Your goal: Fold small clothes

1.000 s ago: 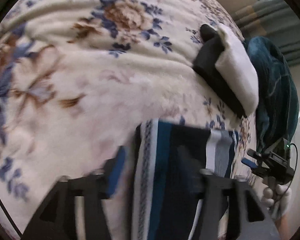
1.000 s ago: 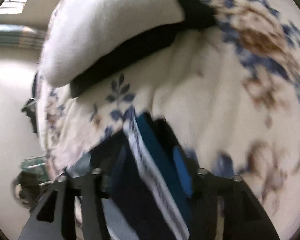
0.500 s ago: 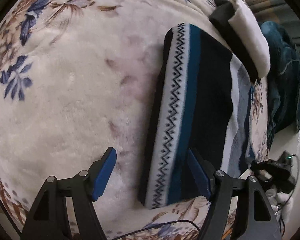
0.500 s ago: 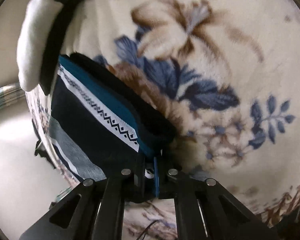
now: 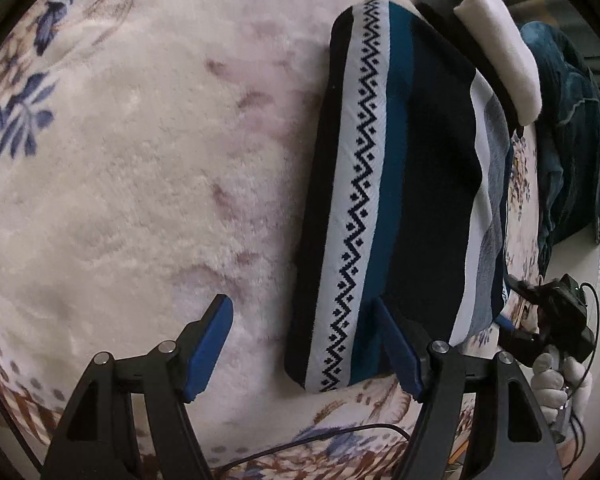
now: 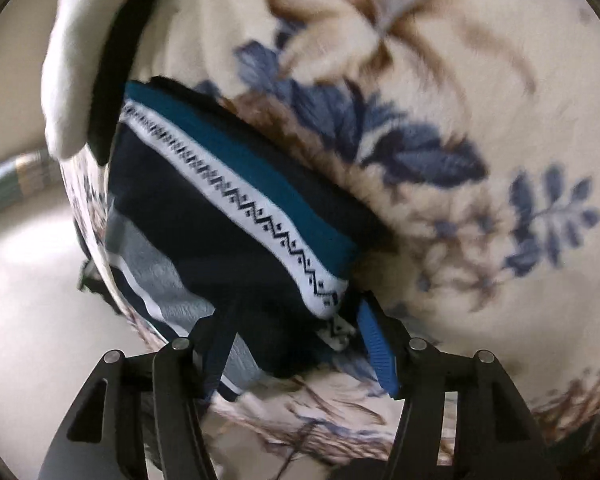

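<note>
A folded striped garment [image 5: 400,184], navy and teal with a white zigzag band and grey stripes, lies flat on the floral fleece blanket [image 5: 140,184]. My left gripper [image 5: 306,340] stands open at the garment's near end. Its right pad rests above the cloth and its left pad hangs over bare blanket. In the right wrist view the garment's [image 6: 204,216] near corner sits between the jaws of my right gripper [image 6: 300,344], which are opening, with the pads apart from the cloth. The right gripper [image 5: 548,320] also shows in the left wrist view, held by a white-gloved hand [image 5: 556,376].
A folded black-and-white garment [image 5: 496,40] lies just beyond the striped one, also seen in the right wrist view [image 6: 76,64]. A teal quilt [image 5: 572,140] is bunched at the bed's right edge. A thin black cable [image 5: 340,436] crosses the near blanket. Pale floor [image 6: 32,280] lies past the edge.
The striped garment has come down flat onto the blanket and both grippers drew back to its near end. The right gripper shut half a second ago and now stands apart again.
</note>
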### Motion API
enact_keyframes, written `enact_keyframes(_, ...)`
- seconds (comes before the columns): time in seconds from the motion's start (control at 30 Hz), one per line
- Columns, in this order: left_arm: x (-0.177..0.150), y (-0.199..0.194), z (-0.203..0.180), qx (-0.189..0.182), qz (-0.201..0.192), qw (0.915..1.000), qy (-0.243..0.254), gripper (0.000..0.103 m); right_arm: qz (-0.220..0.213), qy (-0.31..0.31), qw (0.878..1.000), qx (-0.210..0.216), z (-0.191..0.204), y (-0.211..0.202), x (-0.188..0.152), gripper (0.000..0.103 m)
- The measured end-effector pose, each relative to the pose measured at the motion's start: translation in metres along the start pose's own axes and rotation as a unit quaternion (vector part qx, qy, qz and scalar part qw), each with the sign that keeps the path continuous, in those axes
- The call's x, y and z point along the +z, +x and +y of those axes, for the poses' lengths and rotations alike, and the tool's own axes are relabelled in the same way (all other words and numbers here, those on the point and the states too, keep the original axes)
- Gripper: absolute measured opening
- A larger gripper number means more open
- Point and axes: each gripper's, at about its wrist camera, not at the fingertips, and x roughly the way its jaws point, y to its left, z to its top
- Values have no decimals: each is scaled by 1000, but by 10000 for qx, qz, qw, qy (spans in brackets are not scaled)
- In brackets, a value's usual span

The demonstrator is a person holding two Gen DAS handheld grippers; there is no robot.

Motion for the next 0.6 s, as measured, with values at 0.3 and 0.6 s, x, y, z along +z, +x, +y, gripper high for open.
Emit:
enact_keyframes(0.3, 0, 3, -15, -105, -483, 9981, 361, 10, -894, -148, 9946, -508, 10, -32, -37, 6)
enact_keyframes(0.6, 31, -32, 0, -320, -586, 9978, -26, 56, -673, -289, 9905, -1168, 14, -24, -9, 44)
